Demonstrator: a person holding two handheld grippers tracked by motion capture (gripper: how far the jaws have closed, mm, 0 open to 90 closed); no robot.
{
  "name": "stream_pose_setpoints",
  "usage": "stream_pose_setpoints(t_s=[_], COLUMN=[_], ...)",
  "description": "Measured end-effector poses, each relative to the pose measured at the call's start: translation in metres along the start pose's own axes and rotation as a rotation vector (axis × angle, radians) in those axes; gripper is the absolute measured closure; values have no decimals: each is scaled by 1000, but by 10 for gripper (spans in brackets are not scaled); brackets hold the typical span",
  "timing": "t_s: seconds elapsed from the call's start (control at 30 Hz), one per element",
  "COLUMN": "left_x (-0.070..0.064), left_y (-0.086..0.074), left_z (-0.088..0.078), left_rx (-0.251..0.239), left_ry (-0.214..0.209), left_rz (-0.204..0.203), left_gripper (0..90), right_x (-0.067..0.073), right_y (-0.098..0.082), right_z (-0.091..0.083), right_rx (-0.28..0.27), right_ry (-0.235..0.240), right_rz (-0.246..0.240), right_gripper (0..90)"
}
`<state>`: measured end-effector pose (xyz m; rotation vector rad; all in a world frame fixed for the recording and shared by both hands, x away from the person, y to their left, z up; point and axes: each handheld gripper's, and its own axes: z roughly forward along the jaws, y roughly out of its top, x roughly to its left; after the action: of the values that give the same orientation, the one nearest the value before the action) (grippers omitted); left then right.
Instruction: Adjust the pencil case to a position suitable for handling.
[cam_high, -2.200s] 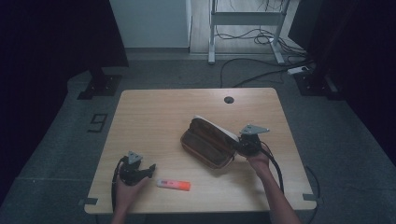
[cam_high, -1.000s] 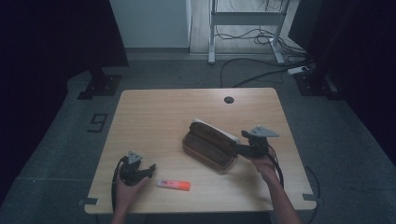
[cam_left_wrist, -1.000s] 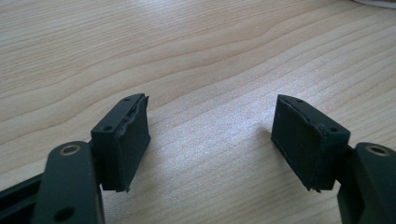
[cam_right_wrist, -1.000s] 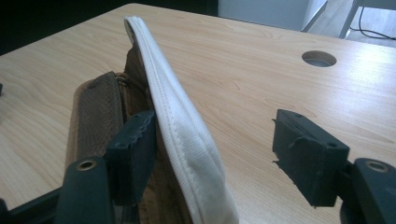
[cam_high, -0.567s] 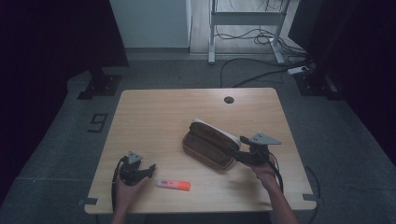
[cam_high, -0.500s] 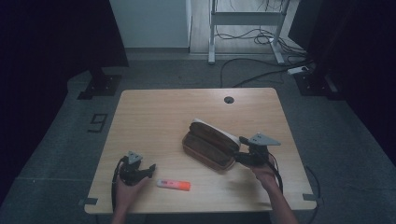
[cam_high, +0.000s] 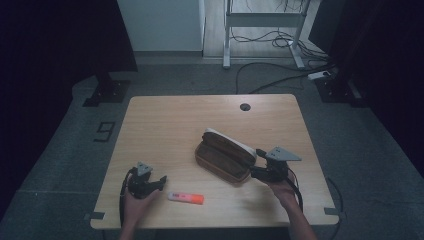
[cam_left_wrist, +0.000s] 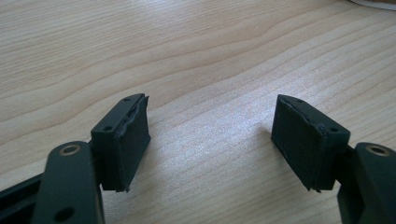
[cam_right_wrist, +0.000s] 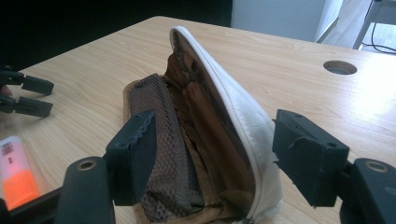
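A brown pencil case (cam_high: 225, 156) with a white-edged lid lies unzipped at the middle of the wooden table (cam_high: 170, 125). My right gripper (cam_high: 255, 163) is at its right end, open. In the right gripper view the case (cam_right_wrist: 196, 116) gapes, with mesh lining and the white lid raised. Its near end sits between the open jaws of my right gripper (cam_right_wrist: 212, 126), and the right pad stands clear of the lid. My left gripper (cam_high: 161, 183) rests open near the front left, over bare wood (cam_left_wrist: 212, 107). An orange-and-white highlighter (cam_high: 186, 198) lies just right of it.
A round cable hole (cam_high: 244, 106) sits near the table's far edge. Beyond the table are a desk frame (cam_high: 260, 20) and cables on the floor. In the right gripper view the highlighter (cam_right_wrist: 16, 179) and the left gripper's jaws (cam_right_wrist: 28, 95) lie at the left.
My right gripper has drawn back from the case's far right side toward the front edge, ending at the case's right end. The left gripper and the highlighter have stayed put.
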<state>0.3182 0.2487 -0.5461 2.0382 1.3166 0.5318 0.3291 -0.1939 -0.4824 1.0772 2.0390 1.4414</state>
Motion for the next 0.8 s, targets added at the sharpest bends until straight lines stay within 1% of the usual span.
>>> stream_pose_setpoints(t_s=[0.2, 0.33, 0.8], left_x=[0, 0, 0], left_y=[0, 0, 0], left_z=[0, 0, 0], left_rx=[0, 0, 2], left_ry=[0, 0, -4], left_rz=[0, 0, 4], left_gripper=[273, 273, 276], right_x=[5, 11, 36], right_y=[0, 1, -3], right_z=[-5, -6, 13], right_rx=[-11, -8, 41], right_ry=[12, 34, 117], right_rz=[-4, -9, -42], right_gripper=[300, 300, 306])
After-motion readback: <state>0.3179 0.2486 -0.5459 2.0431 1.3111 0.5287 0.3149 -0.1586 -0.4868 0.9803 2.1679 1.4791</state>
